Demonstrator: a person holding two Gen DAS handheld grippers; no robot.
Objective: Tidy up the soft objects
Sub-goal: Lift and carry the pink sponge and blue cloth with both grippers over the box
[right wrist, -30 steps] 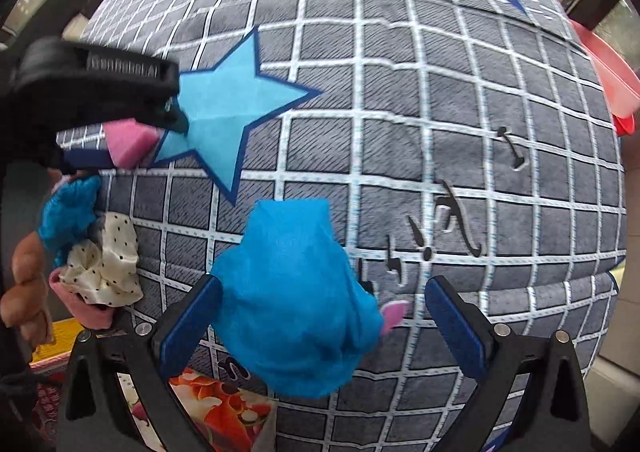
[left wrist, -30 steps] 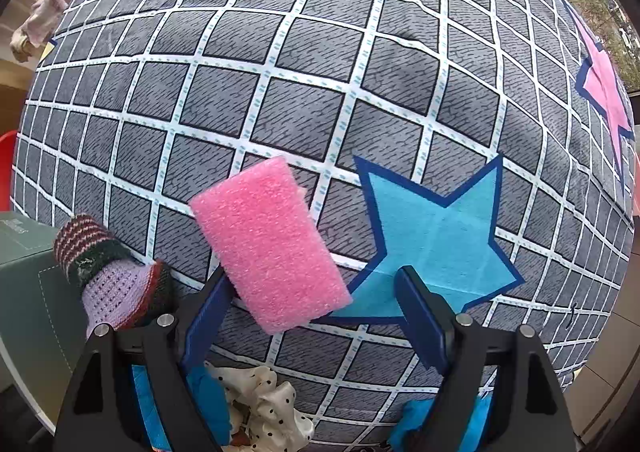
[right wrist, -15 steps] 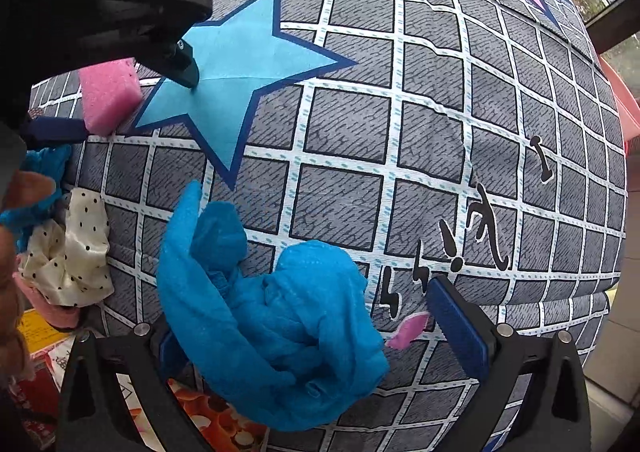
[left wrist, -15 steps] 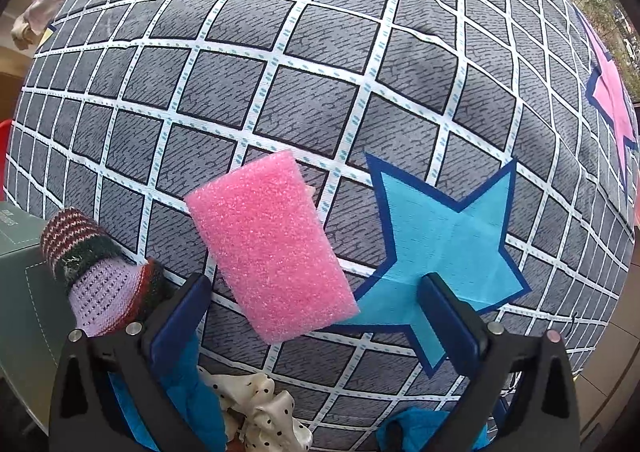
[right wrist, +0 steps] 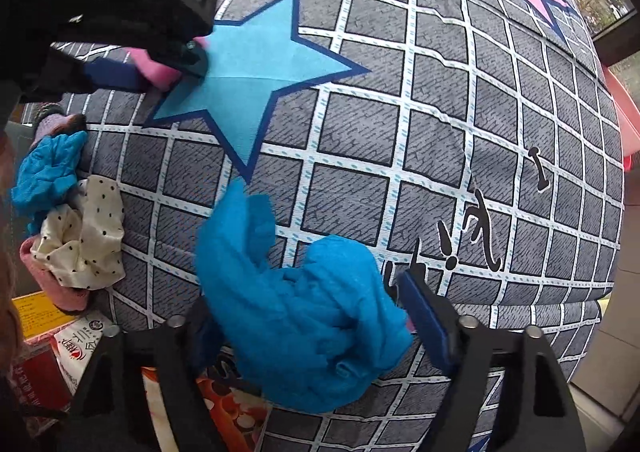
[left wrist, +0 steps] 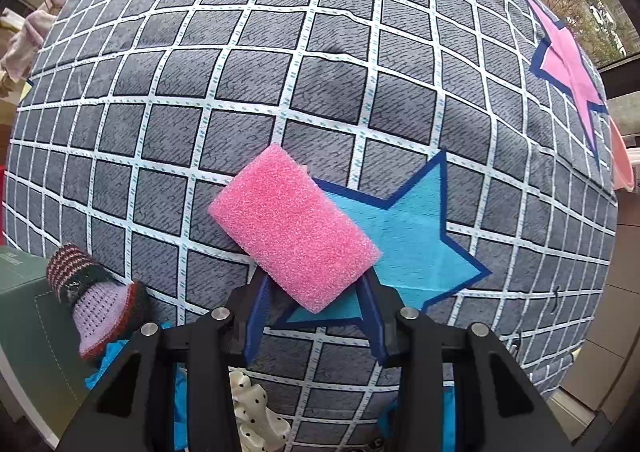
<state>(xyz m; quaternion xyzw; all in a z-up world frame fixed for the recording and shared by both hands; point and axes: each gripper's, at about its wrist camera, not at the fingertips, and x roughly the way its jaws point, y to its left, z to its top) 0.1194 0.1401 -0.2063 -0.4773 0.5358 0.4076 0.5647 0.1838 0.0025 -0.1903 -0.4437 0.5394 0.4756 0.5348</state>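
Note:
A pink foam sponge (left wrist: 294, 230) lies tilted on the grey checked cushion (left wrist: 280, 72), its lower end between the blue pads of my left gripper (left wrist: 316, 292). Those jaws are closing and both pads touch the sponge's sides. From the right wrist view the same sponge (right wrist: 160, 70) shows pinched beside the blue star print (right wrist: 248, 64). A crumpled blue cloth (right wrist: 296, 312) fills my right gripper (right wrist: 312, 324), whose jaws are closing too. Its right pad (right wrist: 424, 316) touches the cloth; its left pad is hidden behind the folds.
A striped knitted sock (left wrist: 92, 304) rests by a green box (left wrist: 24, 312) at the left. A polka-dot cloth (right wrist: 88, 244), a second blue cloth (right wrist: 48, 172) and a pink piece (right wrist: 60, 292) lie at the cushion's left edge, above printed packets (right wrist: 80, 340). A red basin (right wrist: 624, 124) is at the right.
Both pairs of jaws stood wide and have now narrowed onto the sponge and the blue cloth. The sponge has turned more slantwise. The blue cloth has spread out of its tight bunch.

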